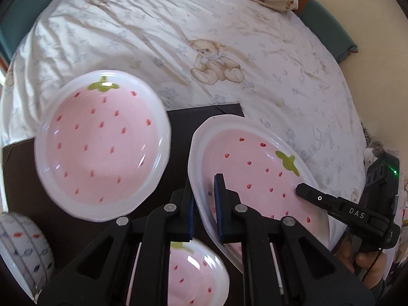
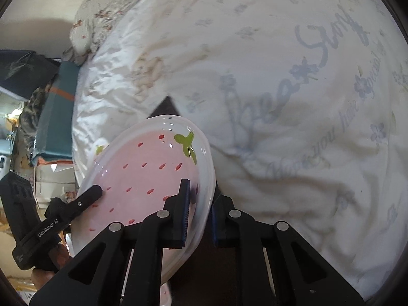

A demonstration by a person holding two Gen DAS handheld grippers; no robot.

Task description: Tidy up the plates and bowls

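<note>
Both the left gripper (image 1: 205,204) and right gripper (image 2: 200,211) clamp opposite rims of the tilted strawberry plate (image 1: 255,178), left of which lies its twin plate (image 1: 102,142).

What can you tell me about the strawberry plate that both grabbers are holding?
The held plate is oval and glossy, ceramic-looking: white rim, pink centre with red seeds and a green stalk. It is tilted above a dark board on the bedsheet. The left gripper pinches one rim, the right gripper the opposite rim.

Rumpled teddy-bear-print bedding (image 1: 216,58), a pale wall (image 1: 369,12) behind, perhaps clutter (image 2: 23,117) beside the bed.
</note>
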